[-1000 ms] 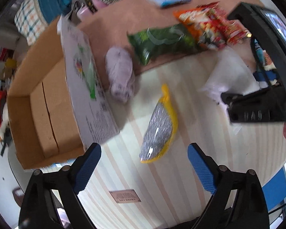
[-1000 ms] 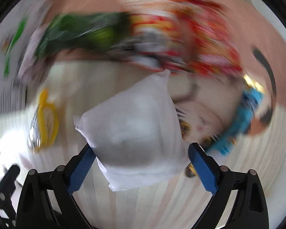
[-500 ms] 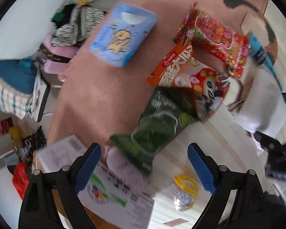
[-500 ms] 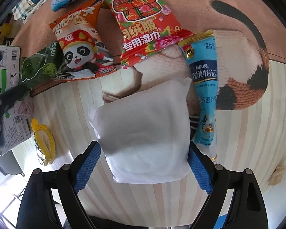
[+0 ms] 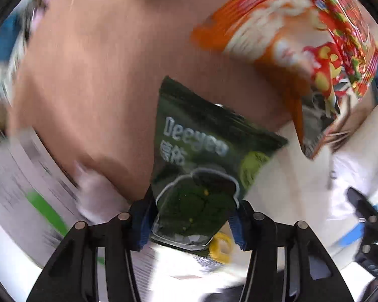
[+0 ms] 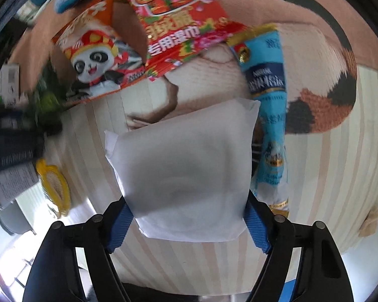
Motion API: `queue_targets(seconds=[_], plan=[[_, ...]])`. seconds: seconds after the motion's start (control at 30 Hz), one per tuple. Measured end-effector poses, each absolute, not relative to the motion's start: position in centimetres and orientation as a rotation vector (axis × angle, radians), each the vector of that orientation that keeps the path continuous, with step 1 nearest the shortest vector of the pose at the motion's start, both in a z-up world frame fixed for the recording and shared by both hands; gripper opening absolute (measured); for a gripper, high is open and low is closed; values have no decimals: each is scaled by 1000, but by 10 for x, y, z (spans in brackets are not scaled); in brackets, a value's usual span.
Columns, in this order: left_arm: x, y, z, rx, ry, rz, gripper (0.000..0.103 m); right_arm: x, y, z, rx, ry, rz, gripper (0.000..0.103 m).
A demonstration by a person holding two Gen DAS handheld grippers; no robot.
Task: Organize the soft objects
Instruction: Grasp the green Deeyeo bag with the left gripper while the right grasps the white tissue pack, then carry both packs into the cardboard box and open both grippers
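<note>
In the left wrist view my left gripper (image 5: 192, 220) is shut on the lower end of a dark green snack bag (image 5: 201, 166) that lies half on the brown mat (image 5: 100, 75). In the right wrist view my right gripper (image 6: 186, 220) is shut on a white soft pouch (image 6: 186, 173) on the striped table; the pouch bulges between the blue pads (image 6: 254, 229). The white pouch also shows at the right of the left wrist view (image 5: 350, 166).
An orange panda snack bag (image 6: 98, 60), a red wet-wipe pack (image 6: 179, 20) and a blue Nestle sachet (image 6: 267, 80) lie beyond the pouch. A yellow-rimmed scrubber (image 6: 54, 181) lies at the left. A white printed box flap (image 5: 25, 176) is at the left wrist view's left.
My left gripper has moved down onto the green bag and closed on it. My right gripper has closed in on the white pouch.
</note>
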State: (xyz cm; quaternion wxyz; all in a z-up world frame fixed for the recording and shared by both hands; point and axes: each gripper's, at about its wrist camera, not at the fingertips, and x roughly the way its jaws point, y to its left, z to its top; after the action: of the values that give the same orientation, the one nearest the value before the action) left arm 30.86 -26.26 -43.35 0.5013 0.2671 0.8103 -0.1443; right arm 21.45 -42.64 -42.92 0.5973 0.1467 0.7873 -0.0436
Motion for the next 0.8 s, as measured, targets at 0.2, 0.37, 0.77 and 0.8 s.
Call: queue_targets(seconds=[0.2,0.37,0.77,0.8], plan=[[304,-245,-433,424,1955,-345,60,208,-428,-437,347,1823,-138,84],[294,-232,-407,368,1868,-338,36,211,-409,-445,319,1790,-171,75],[236,-205,-305,251,1590,-271,34,169,-368,-396,374,1663,-135,65],[232,-201,-297,227,1575,-270,34,166,-362,-388,373,1649,-124,65]])
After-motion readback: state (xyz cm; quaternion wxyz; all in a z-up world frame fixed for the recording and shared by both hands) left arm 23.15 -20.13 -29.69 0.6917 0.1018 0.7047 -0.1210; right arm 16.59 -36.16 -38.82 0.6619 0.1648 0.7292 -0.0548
